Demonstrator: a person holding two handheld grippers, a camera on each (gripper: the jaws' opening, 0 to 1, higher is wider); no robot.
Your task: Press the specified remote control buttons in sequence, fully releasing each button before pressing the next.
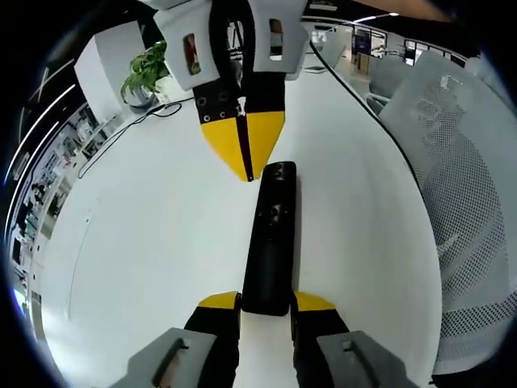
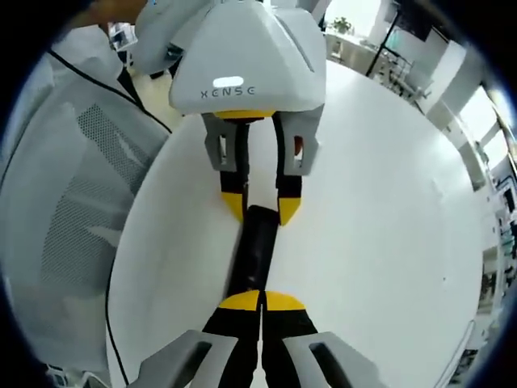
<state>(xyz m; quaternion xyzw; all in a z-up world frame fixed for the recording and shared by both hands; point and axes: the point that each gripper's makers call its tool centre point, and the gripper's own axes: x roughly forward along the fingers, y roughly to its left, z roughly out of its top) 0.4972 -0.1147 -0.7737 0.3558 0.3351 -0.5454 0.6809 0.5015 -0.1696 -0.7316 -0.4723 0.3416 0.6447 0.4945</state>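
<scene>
A slim black remote control (image 1: 269,242) lies lengthwise on the white table (image 1: 153,242). My left gripper (image 1: 266,301) is shut on its near end, one yellow-tipped jaw on each side. My right gripper (image 1: 249,174) reaches in from the far side with its yellow jaws shut together, their point just left of the remote's far end with the buttons. In the right gripper view, my right gripper (image 2: 262,301) is shut with its tips over the near end of the remote (image 2: 252,255). The left gripper (image 2: 261,206) holds the other end. Whether the tips touch a button is hidden.
A potted plant (image 1: 145,71) and a black cable (image 1: 121,133) sit at the table's far left. A grey mesh chair (image 1: 464,194) stands close along the table's curved edge, also the chair (image 2: 73,202) in the right gripper view. Office desks lie beyond.
</scene>
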